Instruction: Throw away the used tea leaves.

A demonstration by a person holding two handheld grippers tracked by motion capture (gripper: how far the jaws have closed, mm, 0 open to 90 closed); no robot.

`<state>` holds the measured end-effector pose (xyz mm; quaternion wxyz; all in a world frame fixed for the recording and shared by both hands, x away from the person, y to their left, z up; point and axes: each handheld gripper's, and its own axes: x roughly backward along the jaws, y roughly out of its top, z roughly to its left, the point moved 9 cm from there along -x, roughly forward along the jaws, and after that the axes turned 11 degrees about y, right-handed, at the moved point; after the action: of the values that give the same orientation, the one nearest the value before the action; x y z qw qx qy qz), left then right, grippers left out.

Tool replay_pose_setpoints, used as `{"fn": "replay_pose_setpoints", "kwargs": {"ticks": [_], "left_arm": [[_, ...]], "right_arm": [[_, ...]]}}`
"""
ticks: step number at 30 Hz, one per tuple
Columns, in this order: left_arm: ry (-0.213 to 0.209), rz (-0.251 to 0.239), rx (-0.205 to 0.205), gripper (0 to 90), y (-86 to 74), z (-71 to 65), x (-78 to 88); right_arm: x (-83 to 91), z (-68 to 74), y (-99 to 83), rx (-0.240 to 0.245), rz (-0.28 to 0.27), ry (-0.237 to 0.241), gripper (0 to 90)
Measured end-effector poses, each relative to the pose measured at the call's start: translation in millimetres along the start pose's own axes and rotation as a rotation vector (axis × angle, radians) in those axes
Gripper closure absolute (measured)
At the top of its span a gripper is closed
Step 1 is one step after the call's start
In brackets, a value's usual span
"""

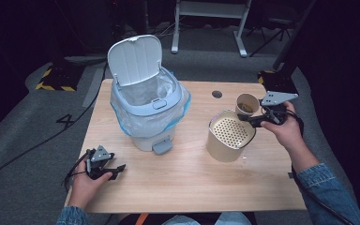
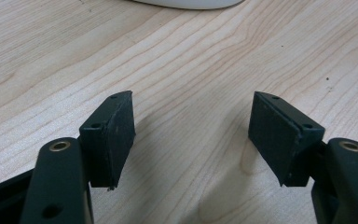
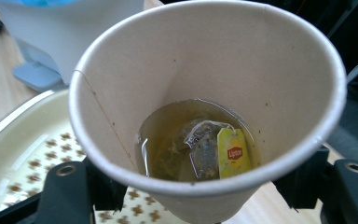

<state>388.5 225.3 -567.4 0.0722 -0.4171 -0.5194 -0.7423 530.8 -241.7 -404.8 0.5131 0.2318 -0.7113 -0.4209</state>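
A paper cup (image 1: 246, 104) (image 3: 205, 93) holds a little tea and a tea bag (image 3: 214, 151) with a yellow tag. My right gripper (image 1: 255, 120) (image 3: 200, 196) is shut on the cup and holds it tilted just above the far right rim of a cream canister (image 1: 228, 136) topped by a perforated strainer (image 3: 37, 154). At the table's front left my left gripper (image 1: 115, 171) (image 2: 191, 135) rests open low over bare wood, nothing between its fingers (image 2: 114, 135).
A white and pale blue pedal bin (image 1: 147, 101) with a clear liner stands at the middle left of the wooden table (image 1: 192, 178), its lid (image 1: 133, 58) up and its pedal (image 1: 161, 146) facing me. A round cable hole (image 1: 217, 93) lies beyond the cup.
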Motion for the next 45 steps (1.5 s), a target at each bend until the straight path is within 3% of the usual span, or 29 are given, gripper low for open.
{"fn": "replay_pose_setpoints", "kwargs": {"ticks": [1, 2, 3, 4, 6, 8, 9, 10, 11, 12, 17, 18, 19, 22, 24, 25, 27, 30, 31, 32, 38, 39, 40, 41, 45], "left_arm": [[0.0, 0.0, 0.0, 31.9, 0.0, 0.0, 0.0], [0.0, 0.0, 0.0, 31.9, 0.0, 0.0, 0.0], [0.0, 0.0, 0.0, 31.9, 0.0, 0.0, 0.0], [0.0, 0.0, -0.001, 31.9, 0.0, 0.0, 0.0], [0.001, 0.001, -0.001, 31.9, -0.1, 0.0, 0.0], [0.002, 0.0, -0.001, 31.9, -0.1, 0.1, 0.0], [0.002, 0.0, -0.002, 31.9, -0.1, 0.0, 0.0], [0.002, 0.0, -0.003, 31.9, -0.1, 0.0, 0.0], [0.002, 0.0, -0.003, 31.9, -0.1, 0.0, 0.0], [0.002, 0.0, -0.002, 31.9, -0.1, 0.0, 0.0], [0.001, 0.0, 0.0, 31.9, 0.0, 0.1, 0.0], [0.001, 0.0, 0.0, 31.9, 0.0, 0.1, 0.0], [0.001, 0.0, 0.001, 31.9, 0.1, 0.0, -0.1], [0.001, 0.0, 0.001, 31.9, 0.0, 0.1, -0.1], [0.001, 0.0, 0.001, 31.9, 0.0, 0.1, 0.0], [0.001, 0.0, 0.001, 31.9, 0.0, 0.1, 0.0], [0.001, 0.0, 0.001, 31.9, 0.0, 0.1, -0.1], [0.001, 0.0, 0.001, 31.9, 0.0, 0.1, -0.1], [0.001, 0.0, 0.001, 31.9, 0.0, 0.1, -0.1], [0.002, 0.0, 0.001, 31.9, 0.0, 0.1, 0.0], [0.002, 0.0, 0.001, 31.9, 0.0, 0.1, 0.0], [0.002, 0.0, 0.001, 31.9, 0.0, 0.1, 0.0], [0.002, 0.0, 0.001, 31.9, 0.1, 0.1, -0.1], [0.002, 0.0, 0.001, 31.9, 0.0, 0.1, 0.0], [0.002, 0.0, 0.0, 31.9, 0.0, 0.1, 0.0]], "right_arm": [[0.0, 0.0, 0.0, 0.0, 0.0, 0.0, 31.5], [-0.8, -1.1, 0.5, 0.063, 0.014, -0.02, 31.7], [-0.8, -1.1, 0.5, 0.063, 0.014, -0.02, 31.7], [-0.7, -1.8, 1.5, 0.142, 0.034, -0.052, 31.9], [-0.9, -0.9, 3.1, 0.203, 0.045, -0.075, 31.9], [-1.1, -0.4, 3.5, 0.228, 0.051, -0.082, 32.0], [-1.2, 1.1, 4.7, 0.307, 0.069, -0.113, 32.2], [-1.2, 1.7, 5.2, 0.339, 0.077, -0.123, 32.3], [-1.2, 1.7, 5.2, 0.339, 0.077, -0.123, 32.3], [-1.2, 4.3, 5.9, 0.44, 0.107, -0.155, 32.6], [-1.0, 7.6, 4.6, 0.558, 0.157, -0.205, 32.6], [-1.0, 7.6, 4.6, 0.558, 0.157, -0.205, 32.6], [0.5, 7.5, 3.7, 0.629, 0.197, -0.239, 32.6], [2.8, 7.8, 3.4, 0.693, 0.233, -0.272, 32.9], [3.6, 7.9, 3.3, 0.706, 0.242, -0.282, 32.9], [5.8, 8.5, 3.1, 0.751, 0.274, -0.305, 33.0], [6.7, 9.5, 3.0, 0.788, 0.3, -0.32, 33.1], [8.2, 11.4, 3.6, 0.881, 0.359, -0.359, 33.3], [8.2, 11.4, 3.6, 0.881, 0.359, -0.359, 33.3], [8.3, 13.0, 4.6, 0.955, 0.403, -0.388, 33.5], [9.3, 16.7, 7.0, 1.139, 0.53, -0.474, 33.7], [9.3, 16.7, 7.0, 1.139, 0.53, -0.474, 33.7], [10.1, 17.4, 7.9, 1.176, 0.557, -0.494, 33.8], [11.5, 19.2, 10.6, 1.248, 0.599, -0.535, 33.8], [11.7, 23.1, 14.9, 1.343, 0.637, -0.585, 33.9]]}}
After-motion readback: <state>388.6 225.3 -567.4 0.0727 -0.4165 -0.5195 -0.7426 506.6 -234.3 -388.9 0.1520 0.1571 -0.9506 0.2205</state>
